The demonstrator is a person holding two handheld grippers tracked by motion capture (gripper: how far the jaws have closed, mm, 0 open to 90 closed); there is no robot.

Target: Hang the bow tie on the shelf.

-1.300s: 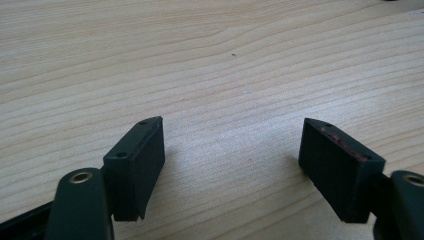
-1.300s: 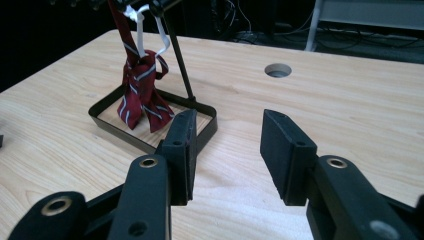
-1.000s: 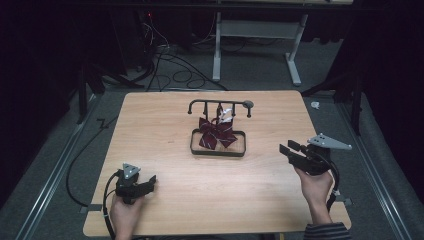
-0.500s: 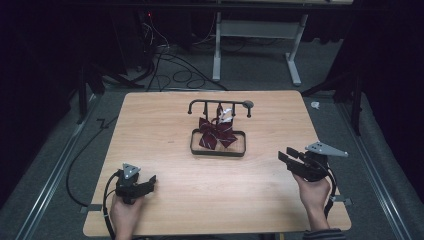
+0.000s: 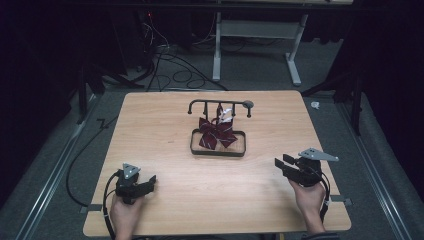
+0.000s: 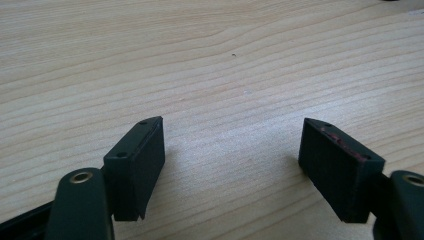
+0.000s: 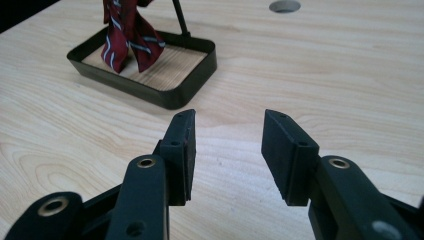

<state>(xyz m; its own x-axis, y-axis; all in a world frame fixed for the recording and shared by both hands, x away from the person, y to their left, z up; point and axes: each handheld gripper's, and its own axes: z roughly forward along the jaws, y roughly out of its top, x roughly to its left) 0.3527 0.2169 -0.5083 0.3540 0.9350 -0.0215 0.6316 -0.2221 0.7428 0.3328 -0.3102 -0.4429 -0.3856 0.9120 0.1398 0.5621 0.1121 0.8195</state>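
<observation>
Nearest the person, at the bottom of the high view, two hands come up over the edge of the wooden surface [image 5: 165, 125], each holding a pair of tongs. On the person's left, the left tongs [image 5: 149, 182] lie low near the front left corner, pointing toward the right; the left gripper view shows their jaws spread wide with bare wood grain between them, pinching nothing. On the person's right, the right tongs [image 5: 281, 163] sit near the right edge, a grey three-cornered plate on top, pointing left and slightly away toward the middle. Their jaws are also spread, more narrowly, with nothing between them.

Farther in, at the middle of the surface, stands a shallow dark tray [image 5: 218, 150] with rounded corners and a wood-coloured floor, its long axis running left to right. Inside it is a dark red bow [image 5: 216, 133] with pale stripes, its loops spread to both sides. From the far side of the tray rises a dark rack [image 5: 220, 103], a horizontal bar parallel to the tray's long side. A small white piece hangs by the bow; any writing on it is too small to read.

Beyond the surface, cables [image 5: 165, 65] lie on the grey floor beside a white frame's legs.
</observation>
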